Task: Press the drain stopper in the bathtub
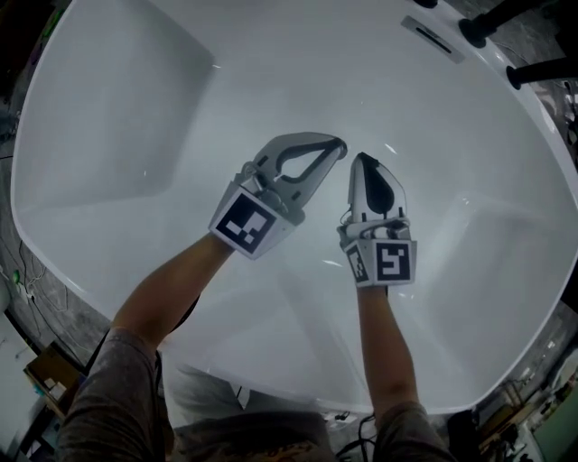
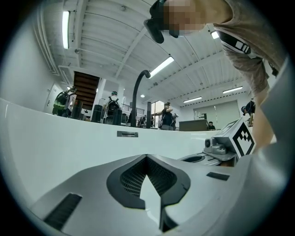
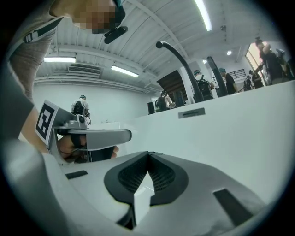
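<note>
1. The left gripper [image 1: 338, 145] and right gripper [image 1: 361, 160] each have jaws together on nothing. Their tips sit just beside each other, low in the tub [image 1: 108, 117] and well apart from the overflow slot [image 1: 433, 38].
2. No view shows the stopper. It is probably hidden beneath the tips, so the step looks like the press or the final approach.
3. The next move calls for a straight downward push with one closed tip.

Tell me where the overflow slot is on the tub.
In the head view the overflow slot sits upper right on the far wall of the tub, just left of the black faucet. The left gripper view shows it straight ahead on that wall.
</note>
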### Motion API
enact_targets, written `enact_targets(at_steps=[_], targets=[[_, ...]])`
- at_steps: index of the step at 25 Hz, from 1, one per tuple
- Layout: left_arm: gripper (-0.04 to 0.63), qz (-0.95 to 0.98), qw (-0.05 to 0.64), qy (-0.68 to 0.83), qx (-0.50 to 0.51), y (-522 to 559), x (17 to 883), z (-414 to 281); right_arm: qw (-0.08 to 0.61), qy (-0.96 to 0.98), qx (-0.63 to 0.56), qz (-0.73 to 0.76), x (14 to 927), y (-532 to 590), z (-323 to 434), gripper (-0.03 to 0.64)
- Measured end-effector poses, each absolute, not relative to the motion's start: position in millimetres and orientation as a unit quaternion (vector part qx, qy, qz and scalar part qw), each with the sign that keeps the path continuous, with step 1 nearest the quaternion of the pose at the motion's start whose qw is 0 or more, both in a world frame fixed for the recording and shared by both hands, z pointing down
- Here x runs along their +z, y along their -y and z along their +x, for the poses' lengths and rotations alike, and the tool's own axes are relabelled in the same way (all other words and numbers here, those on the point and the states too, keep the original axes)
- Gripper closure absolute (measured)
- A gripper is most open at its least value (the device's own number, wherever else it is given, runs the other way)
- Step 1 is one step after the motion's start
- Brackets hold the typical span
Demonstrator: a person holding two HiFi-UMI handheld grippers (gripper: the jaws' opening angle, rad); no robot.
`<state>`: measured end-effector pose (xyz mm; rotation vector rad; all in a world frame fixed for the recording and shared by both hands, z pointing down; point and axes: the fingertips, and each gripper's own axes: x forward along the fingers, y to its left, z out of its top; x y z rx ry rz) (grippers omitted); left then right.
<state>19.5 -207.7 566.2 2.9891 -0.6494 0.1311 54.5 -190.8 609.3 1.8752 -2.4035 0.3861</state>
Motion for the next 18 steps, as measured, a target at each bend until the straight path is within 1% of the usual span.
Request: enact_targets(at_steps=[4, 8, 18], targets=[[0.594, 0.975, 0.044, 0.211, 0.046, 212, 593, 24, 0.051, 0.779, 0.142, 0.608, 653, 196, 58, 0.617], [0.594, 0.976, 0.047, 0.209, 0.049, 210, 610, 27, 0.083, 0.771, 0.164, 0.609, 706, 204, 66, 0.617], [0.594, 0.975, 0.07, 0.206, 0.052, 212, 639, 33, 0.206, 0.757, 0.234, 0.574, 845, 217, 73, 0.617]])
